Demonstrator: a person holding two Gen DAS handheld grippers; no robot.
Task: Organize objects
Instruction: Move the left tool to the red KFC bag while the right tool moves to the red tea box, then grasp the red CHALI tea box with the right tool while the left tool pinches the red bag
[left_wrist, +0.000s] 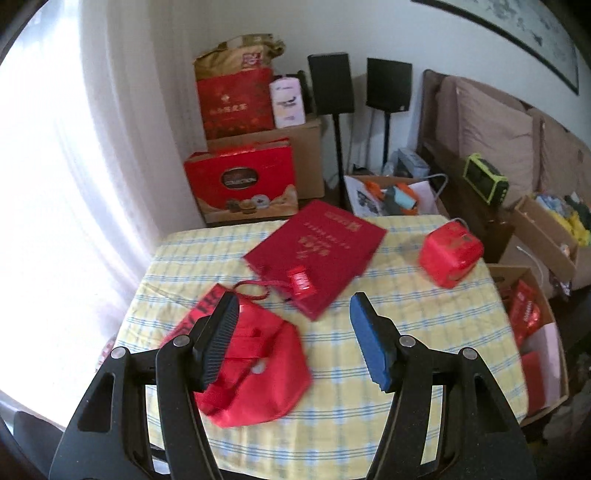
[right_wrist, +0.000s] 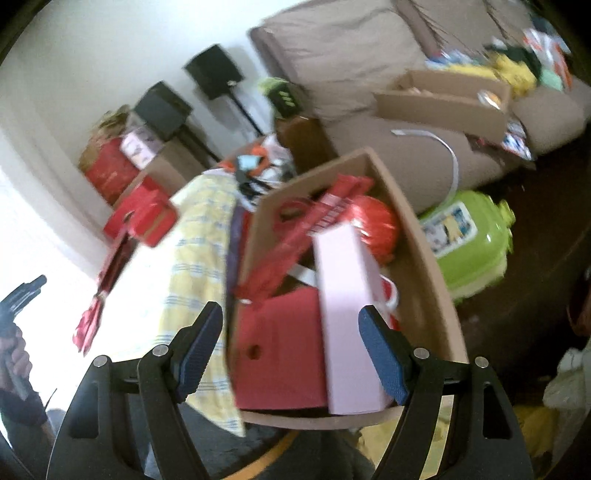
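Plainly, both claws stand apart and hold nothing. The left claw (left_wrist: 291, 310) hovers over the counter (left_wrist: 388, 332), which wears a yellow checked cloth. Still lying on it are a crumpled red cloth bag (left_wrist: 258, 369) just under the left finger, a flat dark-red paper bag (left_wrist: 317, 254) in the middle, and a small red box (left_wrist: 450, 254) near the far right edge. The right claw (right_wrist: 291, 332) hangs over an open cardboard box (right_wrist: 424, 266) standing beside the counter, already holding red items and a pink box (right_wrist: 347, 325).

The risks, as I judge them: the cloth bag is limp, so a pinch on one fold could let it sag and drag the red cord handle (left_wrist: 255, 290) of the paper bag along, since that cord lies just beside it. The small red box sits close to the counter's edge; a careless nudge may tip it off. The cardboard box looks crowded, so another item could ride up on the tilted pink box and slide out.

The paper bag lies flat, its long axis running diagonally from near centre to far right, its handle end toward the left claw.
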